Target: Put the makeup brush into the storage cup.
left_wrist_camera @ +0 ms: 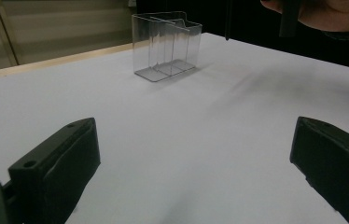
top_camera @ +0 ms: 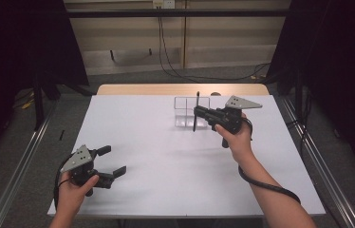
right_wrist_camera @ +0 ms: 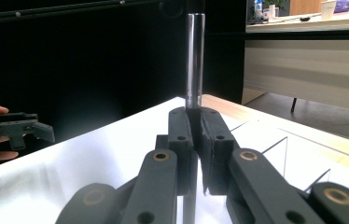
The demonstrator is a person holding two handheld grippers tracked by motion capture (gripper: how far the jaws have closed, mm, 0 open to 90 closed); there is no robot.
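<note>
2 tools are in your hands over the white bench (top_camera: 166, 161). Your left tool (top_camera: 115, 160) hovers low near the front-left, jaws spread wide with nothing between them. Your right tool (top_camera: 196, 113) is clamped on a thin black upright pen (top_camera: 196, 110), just beside the clear plastic divided organiser (top_camera: 185, 112).

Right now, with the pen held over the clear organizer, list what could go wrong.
1. The right gripper pinches the upright black pen on a narrow stretch of its barrel; it could swivel or slip on the way down.
2. The clear organizer stands loose on the white table; the pen tip catching a thin divider could shove or tip it.
3. The left gripper rests open and far off, not steadying the organizer.
</note>
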